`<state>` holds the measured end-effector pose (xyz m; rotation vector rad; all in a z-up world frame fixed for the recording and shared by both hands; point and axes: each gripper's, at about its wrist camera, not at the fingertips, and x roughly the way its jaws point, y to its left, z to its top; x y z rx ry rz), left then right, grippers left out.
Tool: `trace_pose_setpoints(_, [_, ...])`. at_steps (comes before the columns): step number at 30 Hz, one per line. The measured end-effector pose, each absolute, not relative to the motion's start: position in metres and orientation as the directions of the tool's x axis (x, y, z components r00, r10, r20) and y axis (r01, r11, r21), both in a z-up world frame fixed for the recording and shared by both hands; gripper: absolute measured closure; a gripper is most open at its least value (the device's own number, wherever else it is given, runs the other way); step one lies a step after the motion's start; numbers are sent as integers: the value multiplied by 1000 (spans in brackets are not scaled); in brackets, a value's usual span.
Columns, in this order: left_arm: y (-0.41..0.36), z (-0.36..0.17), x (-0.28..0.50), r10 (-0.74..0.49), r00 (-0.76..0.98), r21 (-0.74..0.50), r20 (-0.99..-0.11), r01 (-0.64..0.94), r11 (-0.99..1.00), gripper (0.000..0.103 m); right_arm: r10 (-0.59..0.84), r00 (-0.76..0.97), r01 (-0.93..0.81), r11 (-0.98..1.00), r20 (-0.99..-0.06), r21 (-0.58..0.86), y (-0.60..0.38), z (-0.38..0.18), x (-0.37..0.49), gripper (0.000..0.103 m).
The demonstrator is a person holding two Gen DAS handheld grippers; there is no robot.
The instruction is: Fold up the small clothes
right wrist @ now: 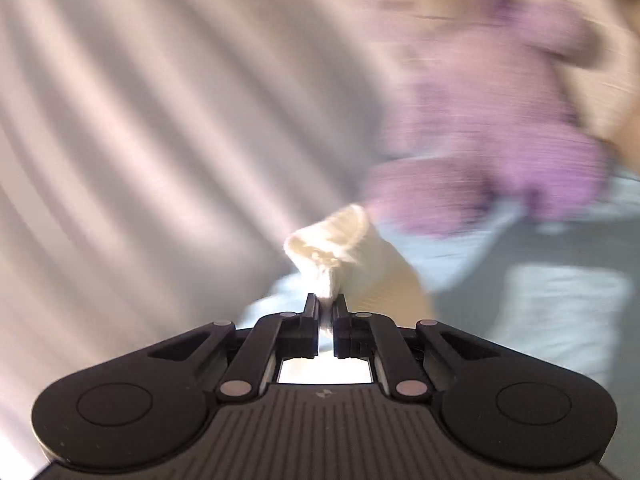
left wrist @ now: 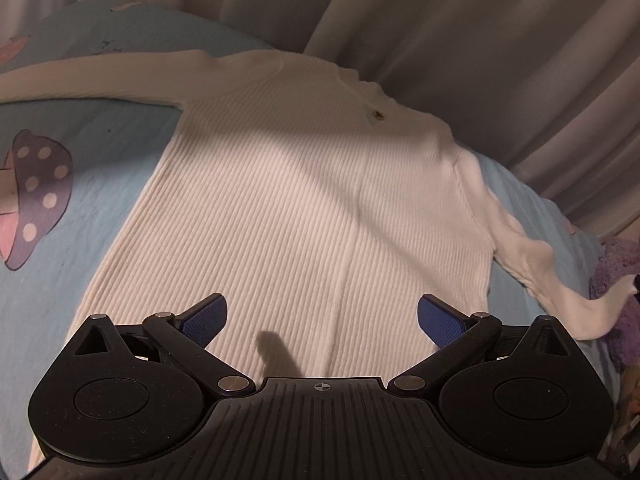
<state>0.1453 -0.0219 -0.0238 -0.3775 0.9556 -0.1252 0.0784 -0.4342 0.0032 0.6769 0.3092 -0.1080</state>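
Observation:
A cream ribbed long-sleeved sweater [left wrist: 312,200] lies flat on a light blue bedsheet [left wrist: 120,152], collar at the far end, hem toward me. Its left sleeve [left wrist: 80,76] stretches out to the far left. Its right sleeve [left wrist: 540,256] is lifted at the cuff end on the right. My left gripper [left wrist: 320,316] is open, hovering over the sweater's lower body, holding nothing. My right gripper [right wrist: 328,308] is shut on the sleeve cuff [right wrist: 336,248], which bunches up beyond the fingertips. The right wrist view is motion-blurred.
Pale curtains [left wrist: 480,40] hang behind the bed. A purple fuzzy plush [left wrist: 616,272] sits at the right edge and also shows blurred in the right wrist view [right wrist: 500,128]. The sheet has a mushroom print [left wrist: 36,196] at the left.

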Motion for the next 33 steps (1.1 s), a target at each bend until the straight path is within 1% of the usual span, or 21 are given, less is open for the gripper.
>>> trace_pose_setpoints(2, [-24,-18,158,-331,599,-433,-729,-30,901,0,174,944,24,810,-279,586,-380,12,88,95])
trace_pose_setpoints(3, [-26,-16,164,-367,612,-468,-700,-6,883,0,265,920,-49,807,-288,588,-356,10,93,92])
trace_pose_setpoints(4, [-26,-16,171,-403,611,-499,-681,16,867,0,336,886,-84,794,-320,602,-338,4,98,82])
trace_pose_setpoints(5, [-27,-17,180,-447,595,-535,-668,34,844,0,373,853,-78,782,-364,619,-324,-6,101,76])
trace_pose_setpoints(6, [-27,-20,187,-482,579,-565,-658,43,824,1,387,828,-56,777,-406,627,-314,-18,102,73])
trace_pose_setpoints(7, [-26,-23,194,-500,567,-585,-654,40,810,6,388,804,-26,779,-450,626,-308,-31,101,74])
trace_pose_setpoints(8, [-26,-25,198,-506,559,-591,-657,35,806,14,385,779,7,784,-495,621,-303,-43,98,73])
trace_pose_setpoints(9, [-25,-30,204,-516,545,-598,-661,34,801,15,384,749,48,782,-541,622,-297,-56,93,73])
trace_pose_setpoints(11, [-24,-37,211,-550,518,-619,-655,50,784,17,390,715,103,762,-581,639,-297,-71,86,73])
trace_pose_setpoints(13, [-24,-46,217,-601,480,-652,-639,76,754,19,382,704,146,747,-598,649,-299,-81,74,74])
trace_pose_setpoints(15, [-24,-57,222,-629,444,-677,-638,63,733,21,376,703,160,743,-603,650,-301,-82,71,74])
trace_pose_setpoints(19, [-29,-76,235,-635,384,-679,-670,28,733,33,363,704,170,748,-610,641,-298,-83,70,73])
trace_pose_setpoints(21, [-30,-79,238,-644,374,-687,-667,27,727,40,355,706,171,754,-613,634,-296,-83,71,73])
trace_pose_setpoints(23, [-31,-81,242,-651,366,-695,-665,17,719,51,346,705,179,758,-619,628,-295,-81,72,73])
trace_pose_setpoints(27, [-33,-87,247,-658,342,-693,-671,27,721,56,303,692,211,783,-655,585,-292,-83,84,74])
trace_pose_setpoints(28, [-34,-89,249,-662,339,-696,-669,28,718,62,291,696,212,791,-657,575,-291,-84,84,76])
trace_pose_setpoints(30, [-35,-91,252,-658,347,-690,-669,41,723,72,275,699,206,807,-660,554,-288,-83,84,76])
trace_pose_setpoints(31, [-35,-91,253,-654,350,-684,-671,50,728,86,262,699,203,820,-665,536,-286,-82,85,76])
trace_pose_setpoints(32, [-33,-91,254,-653,353,-681,-670,58,730,92,251,698,199,832,-671,518,-283,-81,86,77])
trace_pose_setpoints(33, [-32,-91,255,-659,351,-686,-665,62,725,93,239,696,195,845,-677,498,-281,-80,86,78])
